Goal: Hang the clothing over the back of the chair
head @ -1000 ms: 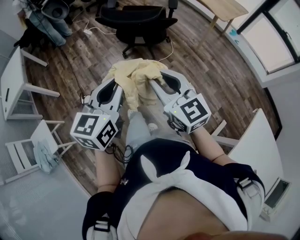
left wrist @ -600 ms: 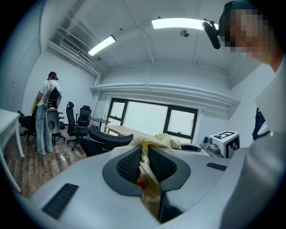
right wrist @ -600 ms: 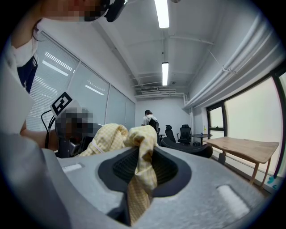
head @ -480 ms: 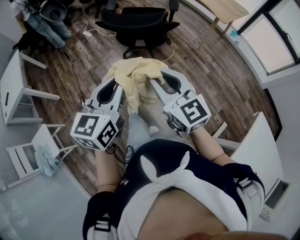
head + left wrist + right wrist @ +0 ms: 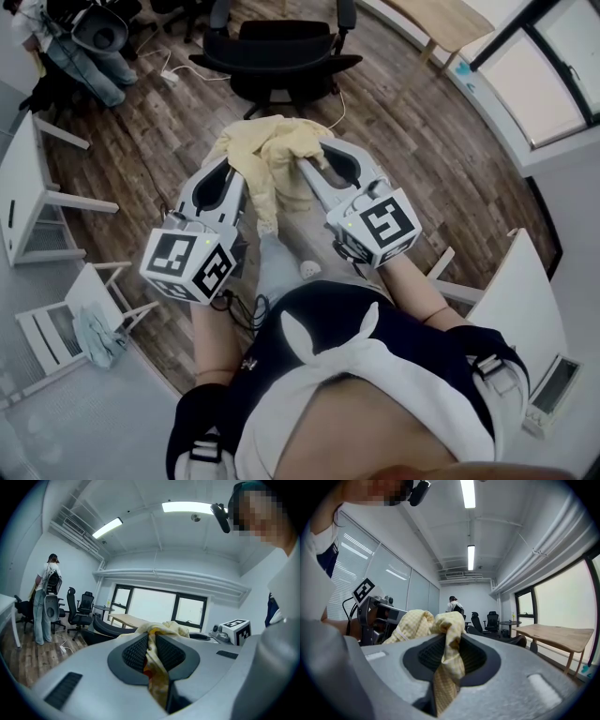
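Wood floor runs ahead to the black chair, which stands straight beyond the yellow clothing, well apart from it. At the bundle's left side the left tool is clamped on a fold; the cloth bunches across to the right tool, which pinches another fold, jaws propped partly apart by it. Neither hand looks nearer the chair.

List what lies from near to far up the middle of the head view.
Person's torso → left gripper and right gripper, side by side → yellow clothing clamped in both → black office chair.
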`<state>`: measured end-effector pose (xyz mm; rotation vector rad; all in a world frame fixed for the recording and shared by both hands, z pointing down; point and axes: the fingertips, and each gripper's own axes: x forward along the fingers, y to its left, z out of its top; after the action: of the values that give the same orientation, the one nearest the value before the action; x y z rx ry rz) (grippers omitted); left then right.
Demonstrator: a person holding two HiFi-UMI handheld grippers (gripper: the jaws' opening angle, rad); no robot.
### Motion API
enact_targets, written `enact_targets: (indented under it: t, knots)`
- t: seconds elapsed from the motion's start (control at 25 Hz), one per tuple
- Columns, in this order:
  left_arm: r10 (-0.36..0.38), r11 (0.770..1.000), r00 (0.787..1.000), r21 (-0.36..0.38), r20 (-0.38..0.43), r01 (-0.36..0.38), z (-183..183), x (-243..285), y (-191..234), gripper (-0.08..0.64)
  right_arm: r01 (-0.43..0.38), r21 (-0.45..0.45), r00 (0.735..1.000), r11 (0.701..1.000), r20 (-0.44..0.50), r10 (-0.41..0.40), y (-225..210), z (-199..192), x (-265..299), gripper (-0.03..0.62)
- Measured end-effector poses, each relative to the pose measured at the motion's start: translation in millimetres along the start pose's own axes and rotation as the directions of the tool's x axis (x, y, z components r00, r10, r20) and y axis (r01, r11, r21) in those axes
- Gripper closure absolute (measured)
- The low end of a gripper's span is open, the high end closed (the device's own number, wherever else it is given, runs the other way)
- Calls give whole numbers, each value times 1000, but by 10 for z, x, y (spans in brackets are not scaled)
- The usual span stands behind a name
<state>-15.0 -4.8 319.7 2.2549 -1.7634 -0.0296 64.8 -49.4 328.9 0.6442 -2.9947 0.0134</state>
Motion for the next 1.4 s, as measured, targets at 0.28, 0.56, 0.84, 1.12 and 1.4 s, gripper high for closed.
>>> enact_targets:
  t: [0.28,0.56,0.84,1.12,1.4]
  knots:
    - [-2,1000,1000,-19,16,3,152,193,276,509,-14,-12,1000,1000,-26,14,-137,63,316,512]
    - [-3,1000,999,-19,36,4,311,342,481,509,-9,-17,1000,1000,-13,9,-260,180,568,512]
    - [-4,1000,999,-17,48,5,449,458,632,509,-15,-26,1000,1000,11,16,-348,297,762,512]
    - [-14,1000,998,-9,67,14,576,454,740,509,-10,-38,1000,999,28,11,-341,408,886,511]
    - [-35,999,996,0,80,36,744,526,844,509,-22,-51,998,998,65,26,-362,515,1004,511]
